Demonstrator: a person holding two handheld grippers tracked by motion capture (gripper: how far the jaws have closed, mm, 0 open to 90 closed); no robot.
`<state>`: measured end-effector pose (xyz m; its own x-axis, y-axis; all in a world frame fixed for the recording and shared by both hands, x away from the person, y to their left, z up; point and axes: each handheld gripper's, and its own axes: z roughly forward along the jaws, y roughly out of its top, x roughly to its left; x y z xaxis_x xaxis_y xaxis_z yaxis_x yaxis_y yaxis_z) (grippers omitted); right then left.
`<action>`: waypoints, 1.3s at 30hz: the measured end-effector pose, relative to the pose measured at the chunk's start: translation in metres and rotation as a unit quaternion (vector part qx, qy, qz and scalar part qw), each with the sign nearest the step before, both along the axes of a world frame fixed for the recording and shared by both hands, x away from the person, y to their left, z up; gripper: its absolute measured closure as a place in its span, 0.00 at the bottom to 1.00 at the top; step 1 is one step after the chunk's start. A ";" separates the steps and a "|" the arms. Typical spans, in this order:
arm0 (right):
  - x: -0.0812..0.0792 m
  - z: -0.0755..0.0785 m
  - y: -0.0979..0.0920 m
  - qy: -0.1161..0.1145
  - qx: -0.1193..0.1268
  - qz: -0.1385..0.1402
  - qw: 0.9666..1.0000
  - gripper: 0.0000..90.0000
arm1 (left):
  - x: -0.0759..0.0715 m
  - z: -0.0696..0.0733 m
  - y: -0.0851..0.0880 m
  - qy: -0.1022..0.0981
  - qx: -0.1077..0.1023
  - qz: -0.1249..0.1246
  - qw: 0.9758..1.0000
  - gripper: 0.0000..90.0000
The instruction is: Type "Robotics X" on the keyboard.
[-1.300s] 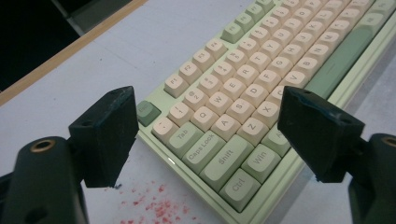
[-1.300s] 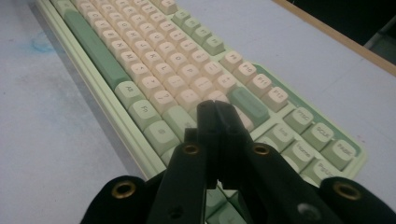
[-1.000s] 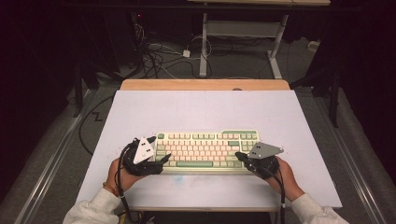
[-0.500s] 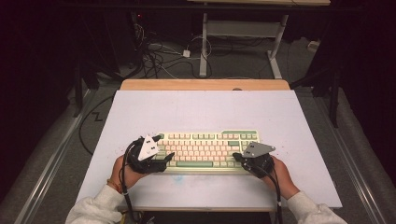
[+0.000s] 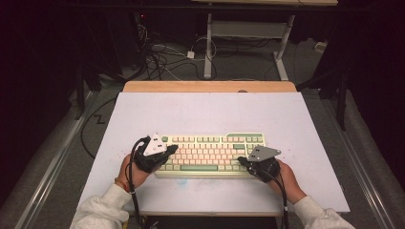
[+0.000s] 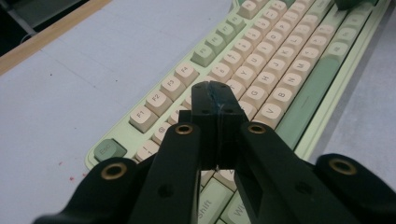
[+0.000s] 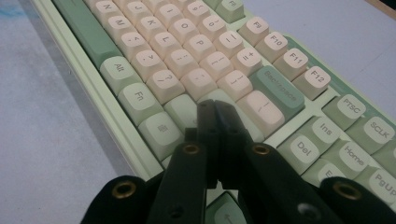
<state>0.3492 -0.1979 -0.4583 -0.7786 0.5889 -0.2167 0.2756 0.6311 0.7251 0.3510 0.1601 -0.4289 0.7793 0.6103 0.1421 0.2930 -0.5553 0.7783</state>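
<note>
A mint-green keyboard (image 5: 210, 152) with cream keys lies on the white table top (image 5: 205, 109), near its front edge. My left gripper (image 5: 174, 149) hovers over the keyboard's left end. In the left gripper view the keyboard (image 6: 261, 70) stretches away, and the left gripper (image 6: 215, 93) has its jaws pressed together above the number-row keys; they have just been closing, with nothing between them. My right gripper (image 5: 241, 161) sits at the keyboard's right end. In the right gripper view it (image 7: 215, 109) is shut and empty over the keys below Backspace on the keyboard (image 7: 187, 56).
A wooden strip (image 5: 210, 86) runs along the table's far edge. Beyond it, cables (image 5: 162, 52) lie on the floor beside a white metal stand (image 5: 210, 43). Bare white surface extends behind and to both sides of the keyboard.
The left gripper's jaws, spread apart a second ago, have come together. Both hands have stayed at the keyboard's ends.
</note>
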 end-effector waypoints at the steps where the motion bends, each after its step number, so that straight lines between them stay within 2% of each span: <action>1: 0.000 0.000 0.000 0.000 0.000 0.000 1.000 1.00 | 0.002 0.000 -0.002 0.003 0.006 -0.002 1.000 0.97; 13: -0.001 -0.001 0.000 -0.004 -0.002 -0.001 1.000 1.00 | 0.018 -0.004 -0.035 0.028 0.039 -0.024 0.999 0.97; 17: -0.001 -0.001 0.000 -0.005 -0.001 -0.001 1.000 1.00 | 0.024 -0.009 -0.042 0.035 0.053 -0.023 0.998 0.97; 33: -0.002 -0.001 0.001 -0.007 -0.004 -0.004 1.000 1.00 | 0.036 -0.019 -0.051 0.048 0.080 -0.017 0.996 0.97; 39: -0.002 -0.001 0.001 -0.009 -0.004 -0.003 1.000 1.00 | 0.036 -0.020 -0.050 0.049 0.079 -0.015 0.996 0.97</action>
<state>0.3470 -0.1968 -0.4593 -0.7717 0.5909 -0.2352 0.2662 0.6361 0.7243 0.3873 0.1103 -0.4492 0.8122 0.5618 0.1573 0.3441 -0.6790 0.6486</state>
